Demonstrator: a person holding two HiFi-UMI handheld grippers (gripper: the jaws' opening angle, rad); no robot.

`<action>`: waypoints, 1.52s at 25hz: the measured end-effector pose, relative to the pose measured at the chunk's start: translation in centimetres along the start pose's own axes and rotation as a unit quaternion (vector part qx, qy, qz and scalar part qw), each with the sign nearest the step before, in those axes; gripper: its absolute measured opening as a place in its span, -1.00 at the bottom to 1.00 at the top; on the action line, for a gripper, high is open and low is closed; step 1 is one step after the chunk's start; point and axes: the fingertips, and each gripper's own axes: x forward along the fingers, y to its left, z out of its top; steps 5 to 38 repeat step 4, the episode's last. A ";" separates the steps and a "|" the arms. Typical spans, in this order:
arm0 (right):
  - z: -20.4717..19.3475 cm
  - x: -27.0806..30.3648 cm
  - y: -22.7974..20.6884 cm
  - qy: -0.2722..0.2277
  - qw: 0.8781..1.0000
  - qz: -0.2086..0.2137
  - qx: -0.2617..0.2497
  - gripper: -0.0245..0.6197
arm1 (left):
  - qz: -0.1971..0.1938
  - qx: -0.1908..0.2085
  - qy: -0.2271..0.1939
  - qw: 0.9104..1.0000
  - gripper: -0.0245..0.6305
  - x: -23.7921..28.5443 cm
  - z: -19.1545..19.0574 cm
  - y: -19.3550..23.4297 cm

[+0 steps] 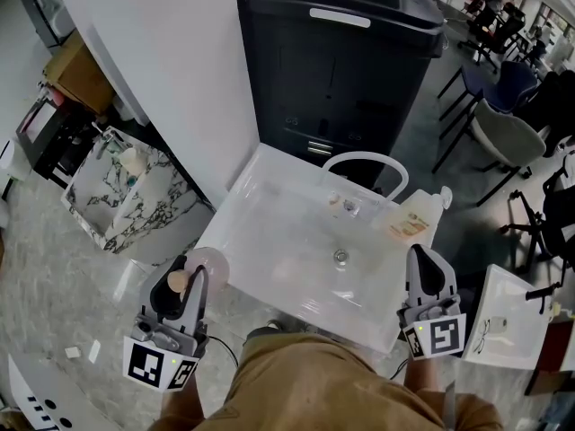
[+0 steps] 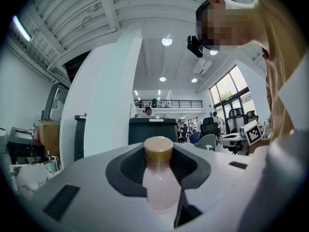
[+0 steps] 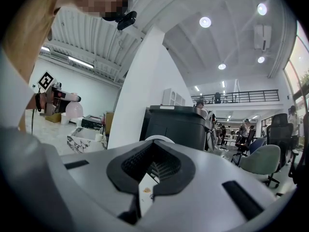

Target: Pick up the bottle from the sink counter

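My left gripper [image 1: 182, 287] is shut on a pale pink bottle [image 1: 209, 266] with a tan cap [image 1: 177, 282], held off the left front corner of the white sink counter [image 1: 269, 187]. In the left gripper view the bottle [image 2: 161, 190] stands between the jaws with its cap [image 2: 158, 149] on top. My right gripper [image 1: 424, 266] hangs at the counter's right front corner, jaws together with nothing in them; the right gripper [image 3: 150, 170] shows only a thin slit. The pink bottle [image 3: 74, 109] also shows far left there.
A clear jug with an orange label [image 1: 419, 219] stands on the counter's right side near the arched white faucet [image 1: 364, 161]. A tall dark bin [image 1: 341, 61] is behind the sink. A marble-patterned basin [image 1: 126, 200] sits left, chairs [image 1: 503, 128] and a white tray [image 1: 512, 317] right.
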 end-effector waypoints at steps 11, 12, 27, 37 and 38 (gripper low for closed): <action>0.1 0.2 0.5 -0.001 1.000 0.000 -0.002 -0.91 | -0.001 -0.002 0.001 1.000 -0.54 -0.2 -0.2 0.4; 0.1 0.2 0.5 -0.001 1.000 0.000 -0.002 -0.91 | -0.001 -0.002 0.001 1.000 -0.54 -0.2 -0.2 0.4; 0.1 0.2 0.5 -0.001 1.000 0.000 -0.002 -0.91 | -0.001 -0.002 0.001 1.000 -0.54 -0.2 -0.2 0.4; 0.1 0.2 0.5 -0.001 1.000 0.000 -0.002 -0.91 | -0.001 -0.002 0.001 1.000 -0.54 -0.2 -0.2 0.4; 0.1 0.2 0.5 -0.001 1.000 0.000 -0.002 -0.91 | -0.001 -0.002 0.001 1.000 -0.54 -0.2 -0.2 0.4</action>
